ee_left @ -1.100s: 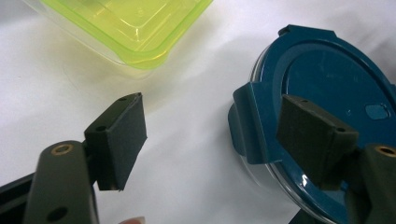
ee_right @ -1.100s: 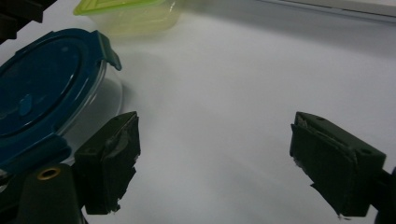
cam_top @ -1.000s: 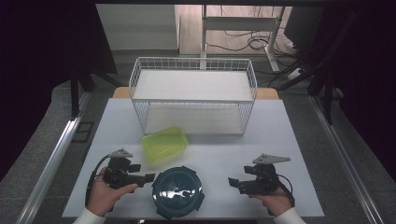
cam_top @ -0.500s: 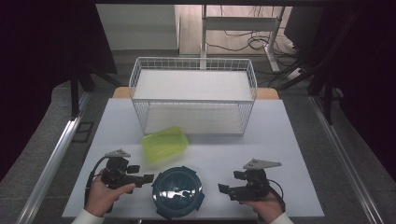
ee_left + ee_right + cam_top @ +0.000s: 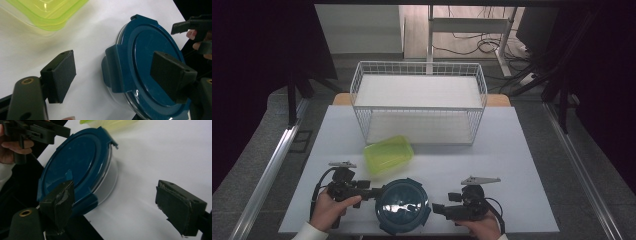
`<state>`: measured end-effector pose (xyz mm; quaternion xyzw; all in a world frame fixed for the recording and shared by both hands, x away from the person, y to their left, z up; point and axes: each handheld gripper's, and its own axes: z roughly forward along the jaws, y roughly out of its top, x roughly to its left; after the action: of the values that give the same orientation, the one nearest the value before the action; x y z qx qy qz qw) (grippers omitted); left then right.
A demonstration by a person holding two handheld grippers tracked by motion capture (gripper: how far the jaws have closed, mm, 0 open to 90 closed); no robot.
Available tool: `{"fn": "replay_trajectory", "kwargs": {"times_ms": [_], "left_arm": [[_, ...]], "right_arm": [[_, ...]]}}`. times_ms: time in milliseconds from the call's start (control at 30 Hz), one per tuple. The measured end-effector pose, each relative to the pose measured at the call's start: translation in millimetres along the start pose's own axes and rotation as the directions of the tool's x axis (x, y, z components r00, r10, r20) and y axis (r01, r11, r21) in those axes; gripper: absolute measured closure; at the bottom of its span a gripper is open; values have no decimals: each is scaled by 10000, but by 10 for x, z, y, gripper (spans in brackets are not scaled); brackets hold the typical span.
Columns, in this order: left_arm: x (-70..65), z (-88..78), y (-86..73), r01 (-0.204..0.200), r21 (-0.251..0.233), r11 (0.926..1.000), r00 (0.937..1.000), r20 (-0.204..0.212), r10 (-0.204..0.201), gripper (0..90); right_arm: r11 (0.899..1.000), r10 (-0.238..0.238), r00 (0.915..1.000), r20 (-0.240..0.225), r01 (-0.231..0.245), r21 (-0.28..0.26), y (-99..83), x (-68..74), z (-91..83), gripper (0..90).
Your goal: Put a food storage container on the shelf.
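- A white wire basket (image 5: 419, 102) stands at the far middle of the table (image 5: 522, 165).
- A lime-green container (image 5: 388, 155) lies just before it.
- A round blue-lidded container (image 5: 402, 205) sits at the near edge.

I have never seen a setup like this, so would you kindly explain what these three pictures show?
A person at a white table holds a handheld two-jaw gripper in each hand: the left gripper and the right gripper. One picture comes from a camera above the table; the other two come from cameras riding on each gripper, looking along its black jaws. On the table lie a round container with a blue lid, a green box and a wire basket. Both grippers are open beside the blue lid; nothing is held.
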<state>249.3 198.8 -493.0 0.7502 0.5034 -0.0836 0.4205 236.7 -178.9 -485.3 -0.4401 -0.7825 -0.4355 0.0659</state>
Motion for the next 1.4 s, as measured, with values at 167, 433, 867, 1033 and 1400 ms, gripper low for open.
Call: {"fn": "replay_trajectory", "kwargs": {"times_ms": [167, 433, 867, 1033, 1400], "left_arm": [[-15, 100, 7, -51, 352, 9994, 9999, 129, 46, 207], [30, 204, 18, 33, 625, 9980, 9983, 586, -70, 222], [55, 264, 6, 291, 974, 9948, 9870, 1544, -440, 288], [50, 288, 8, 355, 1101, 9933, 9840, 1696, -539, 294], [49, 294, -16, 1154, 1008, 9882, 9769, 1687, -1312, 320]], "right_arm": [[9994, 291, 9992, -274, -285, 207, -40, 52, 88, 149], [9933, 1059, 9921, -668, -1024, 539, -131, 111, 264, 138], [9798, 1932, 9736, -1219, -1847, 772, -211, 185, 416, 227], [9629, 2649, 9482, -1756, -2505, 1001, -224, 164, 456, 284], [9540, 2992, 9464, -1218, -2941, 583, -183, 207, 414, 386]]}}
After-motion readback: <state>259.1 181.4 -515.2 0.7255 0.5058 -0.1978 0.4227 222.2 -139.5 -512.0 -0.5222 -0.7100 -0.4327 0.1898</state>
